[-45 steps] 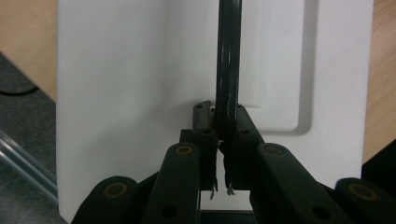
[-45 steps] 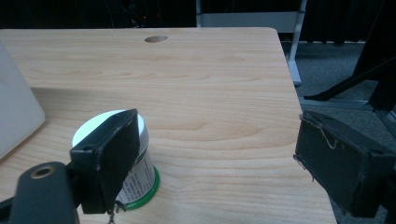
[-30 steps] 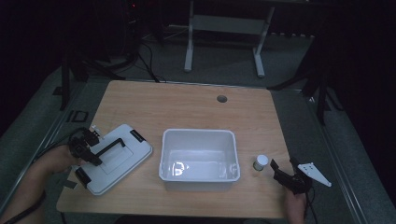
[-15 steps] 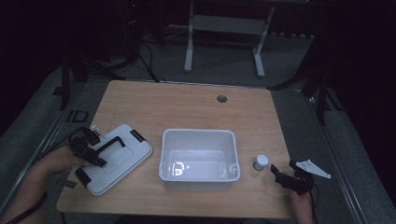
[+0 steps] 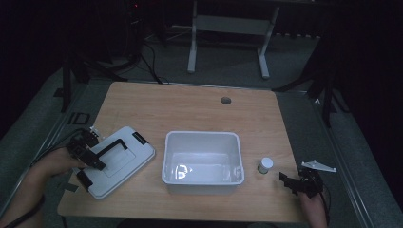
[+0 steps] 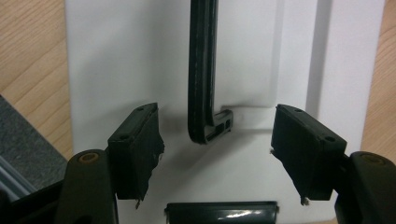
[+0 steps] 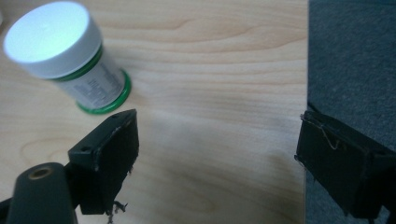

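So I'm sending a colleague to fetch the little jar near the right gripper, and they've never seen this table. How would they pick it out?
Start at the white tub in the middle of the wooden table. To its right, short of the right gripper, stands the small jar. It is upright, with a white cap, a green band under the cap and a green foot; nothing else on the table is round or that small.

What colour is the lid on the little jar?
White, with a green band beneath it on the jar. The right gripper view shows it best.
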`<state>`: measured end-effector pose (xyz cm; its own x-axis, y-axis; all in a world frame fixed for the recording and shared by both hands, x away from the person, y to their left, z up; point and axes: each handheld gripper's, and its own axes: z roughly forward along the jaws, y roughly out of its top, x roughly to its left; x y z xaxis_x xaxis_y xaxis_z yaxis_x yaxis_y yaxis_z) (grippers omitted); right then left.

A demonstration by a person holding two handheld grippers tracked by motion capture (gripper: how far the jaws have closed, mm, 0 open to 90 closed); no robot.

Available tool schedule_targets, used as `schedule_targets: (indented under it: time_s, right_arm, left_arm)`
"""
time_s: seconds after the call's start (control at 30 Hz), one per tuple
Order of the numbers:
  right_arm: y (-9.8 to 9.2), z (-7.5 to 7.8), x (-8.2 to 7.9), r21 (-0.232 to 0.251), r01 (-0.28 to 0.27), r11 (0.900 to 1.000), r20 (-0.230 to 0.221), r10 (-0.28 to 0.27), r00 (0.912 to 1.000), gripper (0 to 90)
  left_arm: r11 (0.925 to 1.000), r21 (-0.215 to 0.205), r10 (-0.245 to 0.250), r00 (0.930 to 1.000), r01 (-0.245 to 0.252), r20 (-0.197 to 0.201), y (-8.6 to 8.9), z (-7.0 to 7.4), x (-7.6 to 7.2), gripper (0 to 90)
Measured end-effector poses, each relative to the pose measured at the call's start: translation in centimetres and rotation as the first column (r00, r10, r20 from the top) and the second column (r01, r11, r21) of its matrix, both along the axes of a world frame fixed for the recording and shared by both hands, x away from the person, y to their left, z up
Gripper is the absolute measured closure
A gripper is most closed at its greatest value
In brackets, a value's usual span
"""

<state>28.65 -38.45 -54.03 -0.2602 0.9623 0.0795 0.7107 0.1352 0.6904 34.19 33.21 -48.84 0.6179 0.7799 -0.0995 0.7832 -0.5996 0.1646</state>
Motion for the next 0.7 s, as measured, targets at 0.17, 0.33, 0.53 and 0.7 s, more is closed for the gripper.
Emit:
schedule_targets:
  time_s: [0.17,0.33,0.53,0.7]
  right_arm:
    - [0.1,0.5,0.4,-0.028,-0.038,0.999,-0.081,0.035,0.9961,11.6]
    - [0.5,0.8,1.0,-0.065,-0.138,0.988,-0.212,0.122,0.9697,11.5]
    - [1.3,0.8,1.2,-0.14,-0.332,0.933,-0.316,0.276,0.9077,12.0]
    - [1.9,1.4,1.3,-0.194,-0.455,0.869,-0.363,0.367,0.8564,12.5]
  left_arm:
    - [1.0,0.002,0.002,1.0,-0.002,-0.002,0.0,0.2,-0.1,32.2]
    - [0.9999,0.011,-0.004,1.0,0.005,-0.009,0.0,0.3,-0.1,32.3]
    - [0.9999,0.014,-0.001,0.9999,0.002,-0.01,0.2,0.5,-0.2,32.3]
    - [0.9999,0.013,-0.005,0.9999,0.005,-0.014,0.2,0.6,-0.2,32.2]
